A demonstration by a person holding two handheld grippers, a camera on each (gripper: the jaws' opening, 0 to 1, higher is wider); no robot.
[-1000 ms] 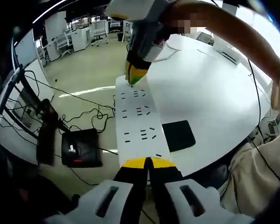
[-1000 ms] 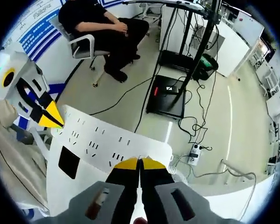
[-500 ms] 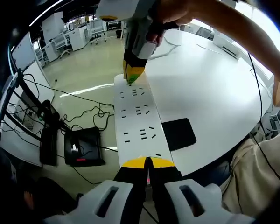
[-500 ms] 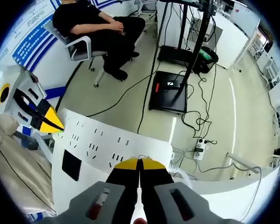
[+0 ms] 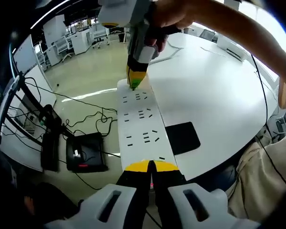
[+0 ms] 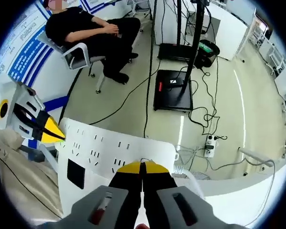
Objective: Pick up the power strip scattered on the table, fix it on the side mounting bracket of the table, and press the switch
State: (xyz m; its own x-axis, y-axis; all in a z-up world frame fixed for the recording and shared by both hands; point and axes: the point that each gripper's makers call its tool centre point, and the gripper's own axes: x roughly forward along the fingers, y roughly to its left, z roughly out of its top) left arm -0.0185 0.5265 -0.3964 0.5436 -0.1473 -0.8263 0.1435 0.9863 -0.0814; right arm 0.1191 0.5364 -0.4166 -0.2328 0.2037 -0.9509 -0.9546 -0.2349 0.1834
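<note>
Power strip (image 5: pixel 142 125), a long, stiff, light plastic bar, is pinched at opposite ends by closed left gripper (image 5: pixel 150 167) and right gripper (image 6: pixel 143 166), best held there, beside the table (image 5: pixel 214 90) edge.

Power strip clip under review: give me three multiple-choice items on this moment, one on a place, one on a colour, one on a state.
1. Where does the power strip lie?
A. on the floor
B. along the table's edge
C. on the chair

2. What colour is the flat pad on the table?
A. black
B. red
C. green

3. How do the two grippers stand?
A. both wide open
B. one open, one shut
C. each shut at an end of the strip

Answers: 1 B, the strip runs along the white table's rim above the floor. 2 A, the pad is dark black. 3 C, the left gripper and right gripper have yellow-tipped fingers closed at opposite ends.
</note>
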